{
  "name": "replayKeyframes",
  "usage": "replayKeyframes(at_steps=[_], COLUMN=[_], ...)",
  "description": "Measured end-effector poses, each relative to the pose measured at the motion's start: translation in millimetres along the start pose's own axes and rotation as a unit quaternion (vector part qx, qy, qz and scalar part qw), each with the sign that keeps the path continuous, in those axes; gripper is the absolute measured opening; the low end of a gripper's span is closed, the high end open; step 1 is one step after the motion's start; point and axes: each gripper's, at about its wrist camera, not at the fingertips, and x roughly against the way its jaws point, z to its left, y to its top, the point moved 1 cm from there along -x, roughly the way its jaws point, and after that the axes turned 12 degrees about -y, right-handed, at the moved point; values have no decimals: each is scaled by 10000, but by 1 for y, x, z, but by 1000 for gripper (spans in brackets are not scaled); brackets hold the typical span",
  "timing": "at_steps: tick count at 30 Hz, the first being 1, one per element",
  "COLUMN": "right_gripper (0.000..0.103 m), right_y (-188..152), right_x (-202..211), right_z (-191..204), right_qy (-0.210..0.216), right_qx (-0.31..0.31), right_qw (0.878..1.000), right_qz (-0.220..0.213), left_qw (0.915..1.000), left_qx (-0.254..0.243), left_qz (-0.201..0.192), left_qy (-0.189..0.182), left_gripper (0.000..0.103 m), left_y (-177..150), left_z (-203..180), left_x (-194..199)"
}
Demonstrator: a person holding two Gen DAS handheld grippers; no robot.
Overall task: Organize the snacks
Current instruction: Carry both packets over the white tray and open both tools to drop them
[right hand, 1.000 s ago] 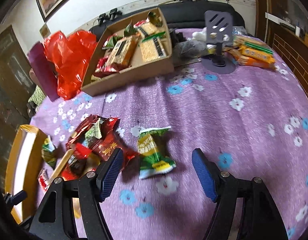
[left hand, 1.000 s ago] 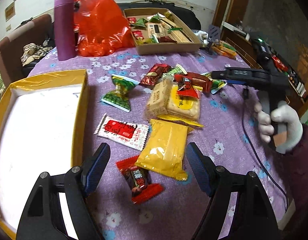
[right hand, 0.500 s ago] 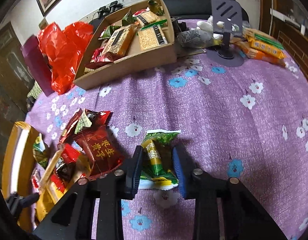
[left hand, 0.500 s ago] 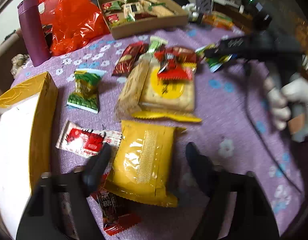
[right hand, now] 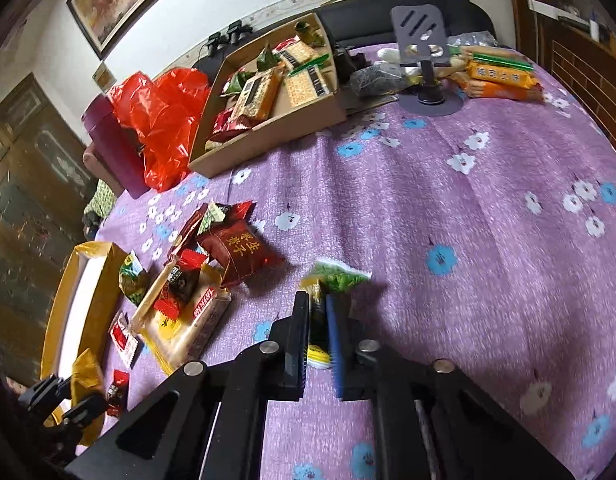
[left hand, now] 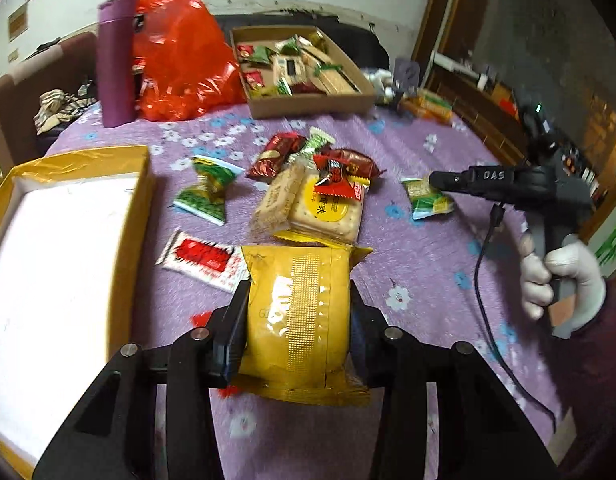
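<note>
Left gripper point(left hand: 297, 320), frame centre: jaws closing on yellow packet point(left hand: 295, 320); right gripper point(right hand: 318, 332): jaws clamped on green packet point(right hand: 332, 280).

A purple flowered table point(right hand: 488, 208) carries loose snacks point(left hand: 324, 196) mid-table, a cardboard box point(left hand: 308, 106) at the far edge, a yellow box point(left hand: 141, 216) at the left edge.
</note>
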Motion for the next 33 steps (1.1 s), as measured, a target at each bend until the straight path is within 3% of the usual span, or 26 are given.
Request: replayKeyframes(at_steps=[1, 2, 4, 9, 11, 17, 22, 28, 33], right_gripper=[25, 41, 52, 51, 36, 34, 34, 34, 33], right_y=[0, 0, -1, -9, -13, -24, -29, -43, -70], right_x=[0, -2, -6, -24, -26, -2, 38, 73, 75], right_z=[-1, -1, 3, 26, 28, 26, 54, 143, 233], right_qy=[-16, -22, -126, -680, -932, -876, -486, 454, 1232], right_qx=[-32, -54, -41, 396, 448, 370, 526, 1281, 1954], right_qw=[10000, 10000, 9999, 9968, 9946, 9954, 9965, 9891, 9726], right_qz=[-4, 10, 30, 111, 59, -132, -439, -568, -255], left_qw=[10000, 9999, 9994, 9973, 9959, 9905, 9826, 9737, 9668], left_qx=[45, 105, 263, 578, 698, 901, 1154, 1325, 1482], left_qz=[-59, -120, -231, -434, -514, -713, -825, -898, -944], left_qy=[-8, -25, -60, 161, 242, 754, 1197, 1623, 1855], left_gripper=[41, 41, 41, 41, 41, 42, 42, 42, 42], left_y=[-5, -8, -15, -24, -27, -39, -48, -60, -68], left_z=[1, 4, 13, 38, 47, 74, 103, 127, 149], left_x=[4, 8, 22, 44, 53, 72, 79, 90, 99])
